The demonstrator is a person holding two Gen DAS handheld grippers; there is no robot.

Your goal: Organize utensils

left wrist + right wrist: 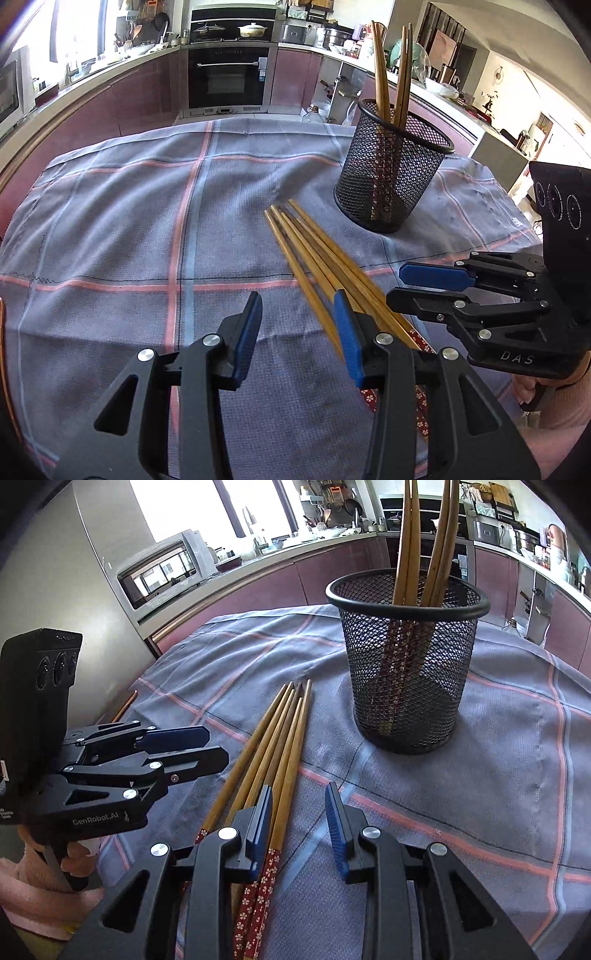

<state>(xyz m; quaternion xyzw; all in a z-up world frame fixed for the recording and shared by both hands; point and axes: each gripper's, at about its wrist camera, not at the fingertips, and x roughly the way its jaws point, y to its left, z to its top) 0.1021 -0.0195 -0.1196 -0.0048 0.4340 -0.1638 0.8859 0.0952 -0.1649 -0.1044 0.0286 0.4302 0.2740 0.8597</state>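
bamboo chopsticks (273,746) lying loose in a tight bundle on the cloth (498,782), just beside the mesh cup (406,657) (four more already standing inside it, patterned ends down); long axis running from the near edge away toward the cup, tapered tips pointing at the cup's base, red flowered handle ends nearest the grippers; sticks roughly parallel, fanning a little at the tips.

left gripper (297,332) spread wide and holding nothing, its right pad just over the bundle's edge; right gripper (301,834) likewise wide and empty, its left pad over one stick, the rest of the bundle outside the gap.

risks, judged from this: closing now on the slant likely to catch one stick and skid the others apart, since round bamboo rolls on woven cloth; pinching near the handle end likely to let the long tip droop and strike the cup's rim rather than clear it; both grippers crowding the same bundle, so fingers could knock together; cup light and tall, so a low sideways nudge could tip it and spill what stands inside.
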